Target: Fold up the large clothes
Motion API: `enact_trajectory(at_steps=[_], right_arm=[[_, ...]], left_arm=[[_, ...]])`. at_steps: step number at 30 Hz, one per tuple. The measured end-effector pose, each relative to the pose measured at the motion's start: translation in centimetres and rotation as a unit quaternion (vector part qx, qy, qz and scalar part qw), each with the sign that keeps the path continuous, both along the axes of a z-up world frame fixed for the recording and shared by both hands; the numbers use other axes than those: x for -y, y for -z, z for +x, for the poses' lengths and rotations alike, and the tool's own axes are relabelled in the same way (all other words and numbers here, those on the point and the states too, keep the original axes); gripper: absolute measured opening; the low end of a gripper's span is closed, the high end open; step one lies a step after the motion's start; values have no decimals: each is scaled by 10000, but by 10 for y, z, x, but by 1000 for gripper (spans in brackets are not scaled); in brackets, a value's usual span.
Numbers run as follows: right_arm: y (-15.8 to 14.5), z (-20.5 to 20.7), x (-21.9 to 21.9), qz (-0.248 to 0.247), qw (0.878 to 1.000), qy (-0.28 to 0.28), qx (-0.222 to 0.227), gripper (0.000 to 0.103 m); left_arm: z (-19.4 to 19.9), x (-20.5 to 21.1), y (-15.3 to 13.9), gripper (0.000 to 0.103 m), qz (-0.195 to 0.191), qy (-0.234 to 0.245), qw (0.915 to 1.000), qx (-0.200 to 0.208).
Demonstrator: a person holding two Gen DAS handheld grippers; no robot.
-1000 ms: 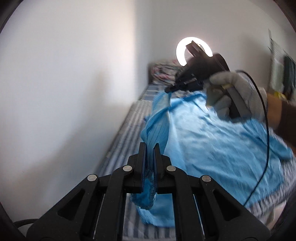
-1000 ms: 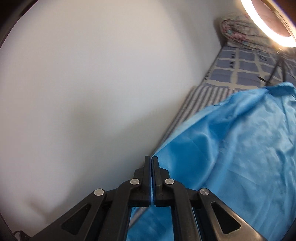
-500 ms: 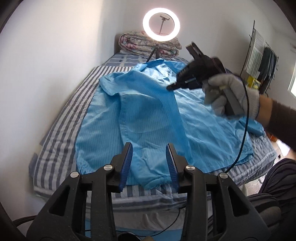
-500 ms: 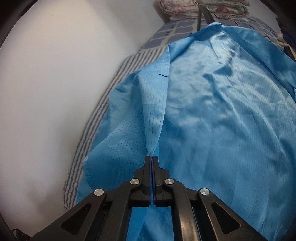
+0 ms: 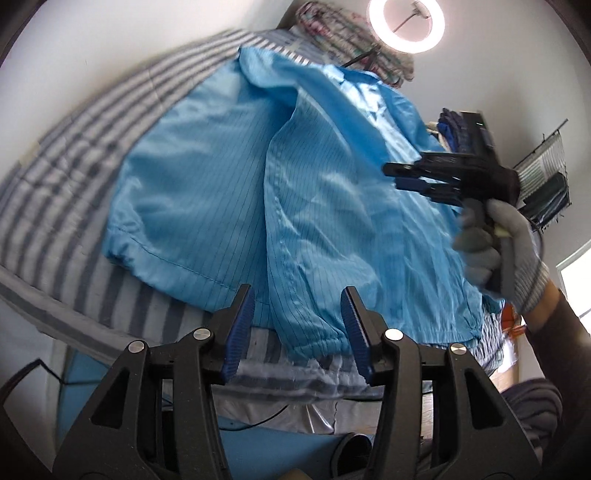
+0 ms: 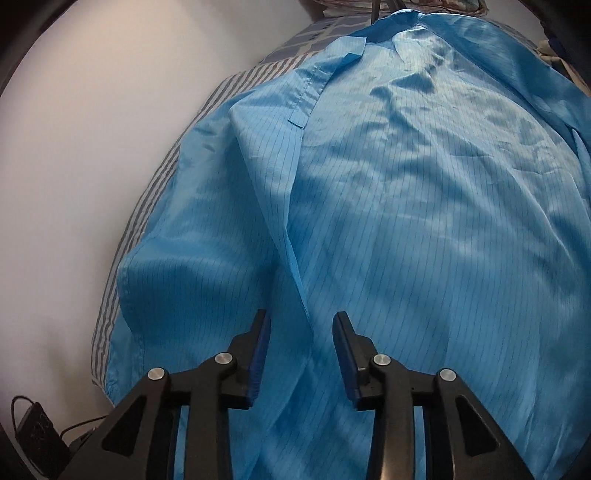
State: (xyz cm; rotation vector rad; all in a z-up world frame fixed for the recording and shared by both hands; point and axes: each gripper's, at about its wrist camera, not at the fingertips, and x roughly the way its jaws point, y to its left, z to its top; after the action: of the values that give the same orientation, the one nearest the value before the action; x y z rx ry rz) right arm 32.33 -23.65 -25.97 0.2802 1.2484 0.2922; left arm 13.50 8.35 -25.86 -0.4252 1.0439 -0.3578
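Observation:
A large light-blue pinstriped coat [image 5: 207, 192] [image 6: 424, 206] lies spread on the striped bed, one front panel folded over its middle. My left gripper [image 5: 297, 299] hovers over the coat's hem at the near bed edge; its jaws are opening, and the pads touch no cloth. My right gripper [image 6: 301, 325] hangs above the folded panel's edge, jaws opening, with the cloth lying loose below them. In the left wrist view the right gripper [image 5: 410, 177], held by a gloved hand [image 5: 509, 254], floats over the coat's right side.
The striped mattress [image 5: 74, 147] runs along a white wall [image 6: 92, 129]. A ring light [image 5: 406, 24] and folded bedding [image 5: 332, 26] stand at the bed's head. A black box with cables [image 6: 35, 432] lies on the floor. A rack [image 5: 546, 177] hangs at the right.
Both grippers have let go of the coat: the left opened first, the right just now. Both sank toward the bed, and the lifted panel now lies flat on the coat.

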Motion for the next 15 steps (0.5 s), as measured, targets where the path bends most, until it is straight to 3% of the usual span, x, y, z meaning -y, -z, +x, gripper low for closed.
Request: enact_trajectory(at_steps=[2, 3, 6, 10, 15], right_arm=[[3, -8, 3, 34, 10000, -25, -61, 38], [5, -11, 5, 89, 9999, -20, -106, 38], [13, -15, 6, 285, 9993, -20, -246, 31], [20, -20, -8, 529, 9976, -258, -350, 3], [9, -28, -40, 642, 9955, -627, -302, 0]], left_arm=[[5, 2, 10, 49, -32, -5, 9999, -111], [7, 4, 14, 43, -85, 15, 9999, -145], [9, 10, 18, 5, -19, 99, 9999, -132], [7, 4, 10, 0, 101, -6, 9999, 68], [-3, -39, -6, 0, 253, -469, 9981, 321]])
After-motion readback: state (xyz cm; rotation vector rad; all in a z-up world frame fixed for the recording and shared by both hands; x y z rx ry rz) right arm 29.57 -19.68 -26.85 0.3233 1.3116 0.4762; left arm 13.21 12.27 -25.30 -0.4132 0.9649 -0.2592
